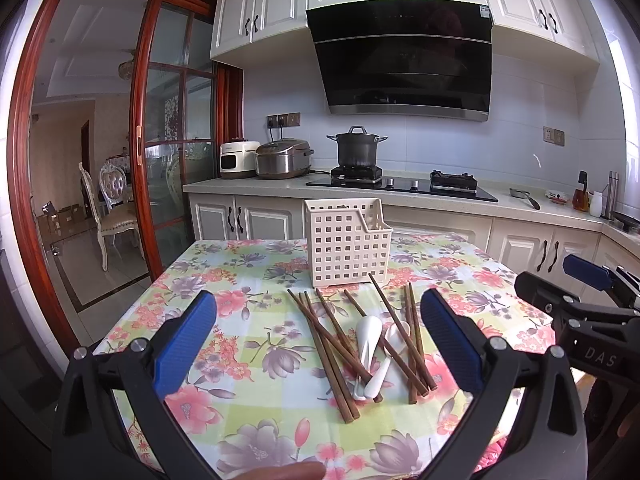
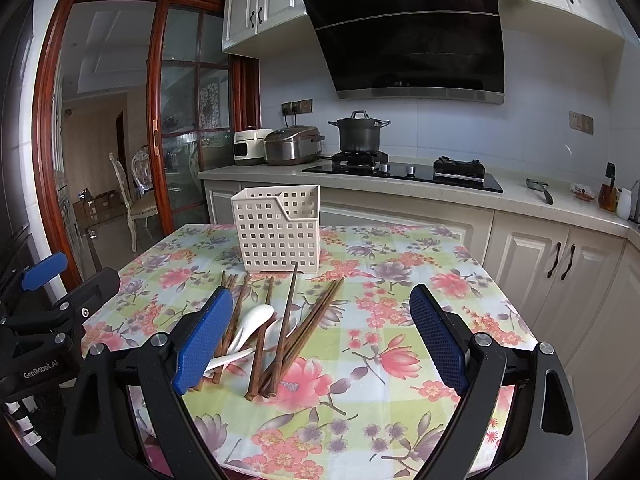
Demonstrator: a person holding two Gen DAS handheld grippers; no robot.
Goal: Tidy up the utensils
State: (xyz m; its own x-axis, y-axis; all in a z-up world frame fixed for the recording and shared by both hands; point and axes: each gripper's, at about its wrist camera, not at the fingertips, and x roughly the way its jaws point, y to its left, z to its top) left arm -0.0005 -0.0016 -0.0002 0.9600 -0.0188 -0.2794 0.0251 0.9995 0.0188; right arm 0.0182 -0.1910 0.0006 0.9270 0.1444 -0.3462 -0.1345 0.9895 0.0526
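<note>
Chopsticks (image 1: pixel 340 344) and two white spoons (image 1: pixel 370 340) lie piled on the table (image 1: pixel 256 344) before an upright basket (image 1: pixel 346 242). Left hand-held gripper (image 1: pixel 320 334) and right hand-held gripper (image 2: pixel 320 338) both spread wide, grasping nothing.

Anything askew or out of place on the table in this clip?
Yes: the brown wooden chopsticks lie criss-crossed in a loose pile with two white ceramic spoons on the floral tablecloth, in front of the cream perforated plastic basket rather than in it. Nothing looks spilled or damaged.
</note>
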